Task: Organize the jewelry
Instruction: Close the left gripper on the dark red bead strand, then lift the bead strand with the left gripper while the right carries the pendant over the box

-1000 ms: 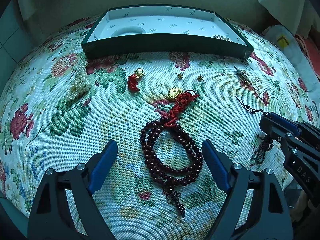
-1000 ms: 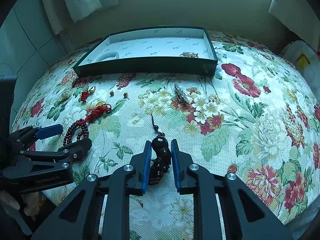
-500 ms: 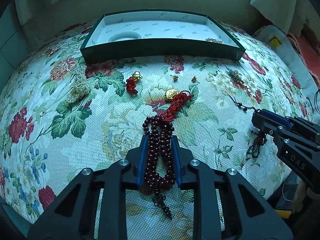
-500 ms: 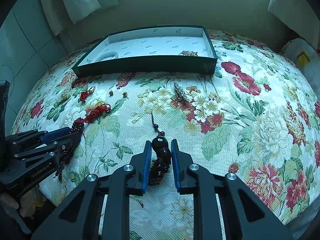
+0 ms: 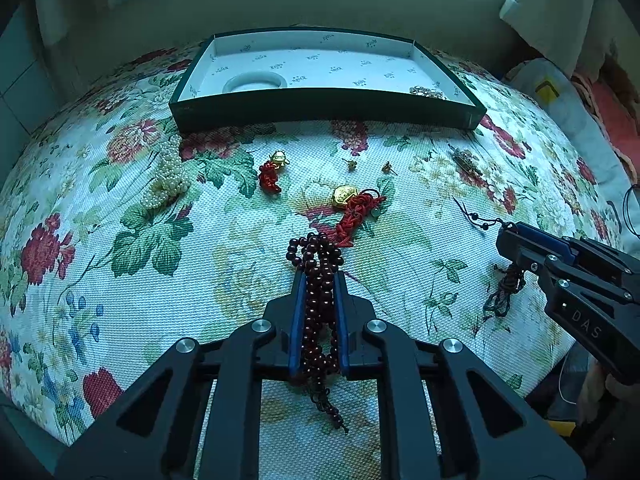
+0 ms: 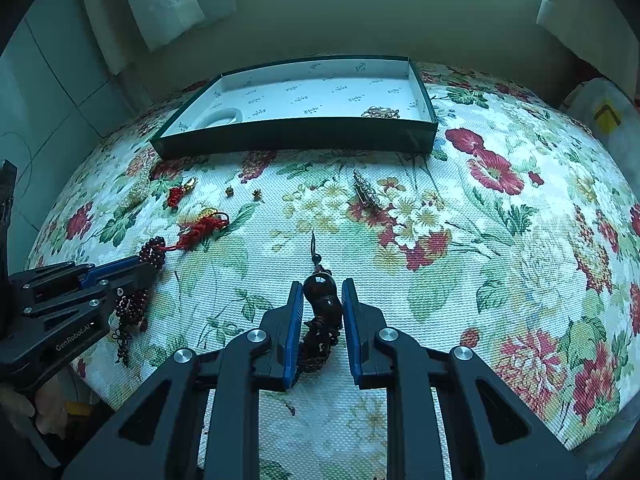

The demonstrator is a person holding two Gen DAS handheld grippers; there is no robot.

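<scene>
Floral tablecloth [image 5: 132, 312] | left tool [image 5: 319, 280] clamps bead strand [image 5: 316, 264] | right tool [image 6: 319, 292] clamps dark pendant [image 6: 320, 300]

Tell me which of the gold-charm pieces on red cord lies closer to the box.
The small gold charm on the short red cord, beside the pearl strand. The larger gold charm, tied to the dark bead string, lies farther from the box.
</scene>
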